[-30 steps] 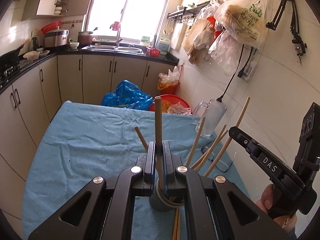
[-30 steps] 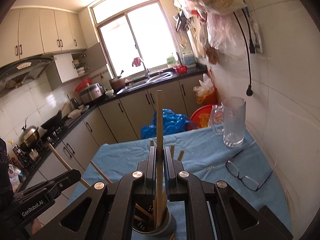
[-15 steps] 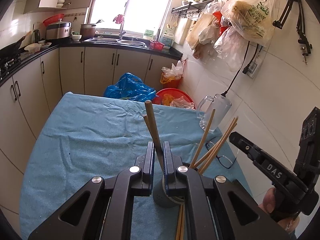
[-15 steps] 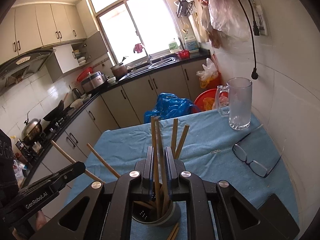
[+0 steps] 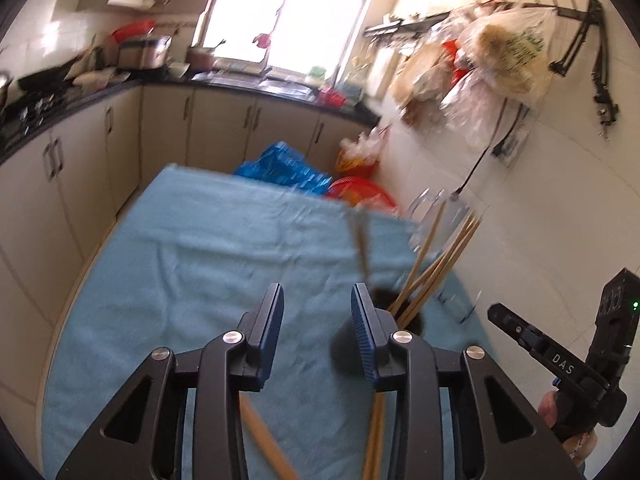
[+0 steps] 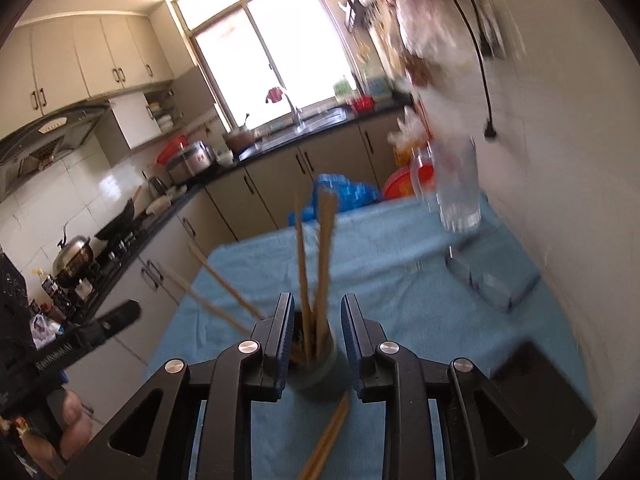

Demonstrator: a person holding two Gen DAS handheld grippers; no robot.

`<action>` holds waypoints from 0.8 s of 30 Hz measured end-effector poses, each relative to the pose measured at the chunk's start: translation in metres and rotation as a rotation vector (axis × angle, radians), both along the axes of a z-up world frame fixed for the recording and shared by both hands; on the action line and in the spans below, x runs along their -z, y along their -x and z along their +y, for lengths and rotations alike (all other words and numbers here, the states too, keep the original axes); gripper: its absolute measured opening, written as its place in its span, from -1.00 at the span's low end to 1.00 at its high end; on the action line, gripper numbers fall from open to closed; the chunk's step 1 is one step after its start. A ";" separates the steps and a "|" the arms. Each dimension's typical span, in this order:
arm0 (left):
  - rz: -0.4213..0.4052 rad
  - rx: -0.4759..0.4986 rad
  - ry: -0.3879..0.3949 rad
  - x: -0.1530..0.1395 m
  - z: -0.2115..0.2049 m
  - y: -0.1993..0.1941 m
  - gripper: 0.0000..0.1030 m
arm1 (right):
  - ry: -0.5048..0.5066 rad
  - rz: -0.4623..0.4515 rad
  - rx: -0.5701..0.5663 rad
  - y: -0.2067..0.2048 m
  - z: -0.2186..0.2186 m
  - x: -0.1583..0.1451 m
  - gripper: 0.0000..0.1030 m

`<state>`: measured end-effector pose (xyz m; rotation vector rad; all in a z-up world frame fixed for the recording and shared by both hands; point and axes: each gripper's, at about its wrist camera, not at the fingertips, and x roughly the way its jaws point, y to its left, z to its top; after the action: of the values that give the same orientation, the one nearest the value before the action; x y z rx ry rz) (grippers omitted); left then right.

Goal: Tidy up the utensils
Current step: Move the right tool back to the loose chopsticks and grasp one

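Observation:
A dark grey holder [image 6: 314,368] stands on the blue cloth [image 5: 224,248] with several wooden chopsticks [image 6: 316,264] upright and leaning in it. In the left wrist view the holder [image 5: 384,312] sits just right of my right finger, chopsticks [image 5: 436,256] leaning right. My left gripper [image 5: 317,332] is open and empty. My right gripper [image 6: 316,340] is open, its fingers either side of the holder, above it. Loose chopsticks [image 5: 376,436] lie on the cloth under the grippers; they also show in the right wrist view [image 6: 326,436].
A glass mug [image 6: 456,192] and eyeglasses [image 6: 488,284] sit at the table's right, by the tiled wall. A dark object [image 6: 540,396] lies at the near right. Kitchen cabinets [image 5: 168,132] and blue and red bags [image 5: 288,172] lie beyond the table.
Both grippers have opened and let go of their chopsticks, which now stand in the holder. Both cameras are moving and blurred; the left gripper has shifted left of the holder.

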<state>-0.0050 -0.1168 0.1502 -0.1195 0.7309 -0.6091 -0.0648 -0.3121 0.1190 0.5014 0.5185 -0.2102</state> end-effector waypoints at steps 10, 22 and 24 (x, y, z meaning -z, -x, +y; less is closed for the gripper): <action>0.433 -0.068 -0.010 0.122 0.051 -0.011 -0.38 | -0.147 0.204 -0.014 0.023 0.009 0.105 -0.49; 0.497 -0.084 -0.116 0.140 0.017 -0.018 -0.71 | -0.148 0.209 0.005 0.033 0.006 0.107 -0.49; 0.485 -0.094 -0.142 0.140 0.015 -0.017 -0.79 | -0.154 0.209 0.010 0.034 0.004 0.108 -0.49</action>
<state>0.0115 -0.1022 0.0102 -0.1716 1.2280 -0.4385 -0.0987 -0.3082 0.0109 0.6357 0.7403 -0.2347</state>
